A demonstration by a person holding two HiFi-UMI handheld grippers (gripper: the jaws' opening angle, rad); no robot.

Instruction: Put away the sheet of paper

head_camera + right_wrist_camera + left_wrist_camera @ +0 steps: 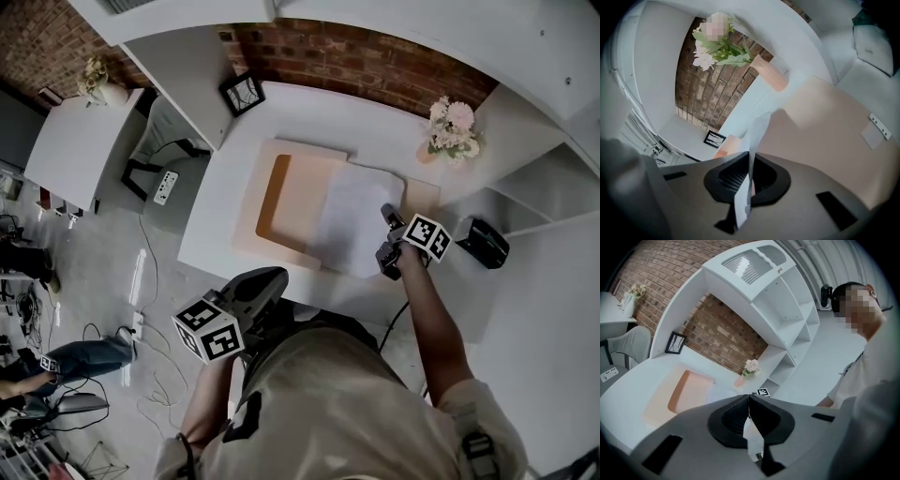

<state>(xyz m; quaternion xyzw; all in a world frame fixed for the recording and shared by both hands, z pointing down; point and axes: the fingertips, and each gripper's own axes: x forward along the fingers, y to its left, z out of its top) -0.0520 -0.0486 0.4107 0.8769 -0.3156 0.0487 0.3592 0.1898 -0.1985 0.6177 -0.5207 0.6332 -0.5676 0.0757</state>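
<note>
The right hand-held gripper point(388, 221) clamps the right edge of the sheet of paper point(354, 223). The sheet spreads leftward over what appears to be an open peach folder point(292, 199) on the counter point(216, 208). The left hand-held gripper point(272, 281), clenched and empty, hangs nearer the body.

The white sheet of paper point(354, 223) lies partly across the open peach folder point(291, 202). One edge is pinched in the right gripper point(750, 164).

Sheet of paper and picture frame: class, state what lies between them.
Head view: the open beige folder lies between sheet of paper and picture frame.
</note>
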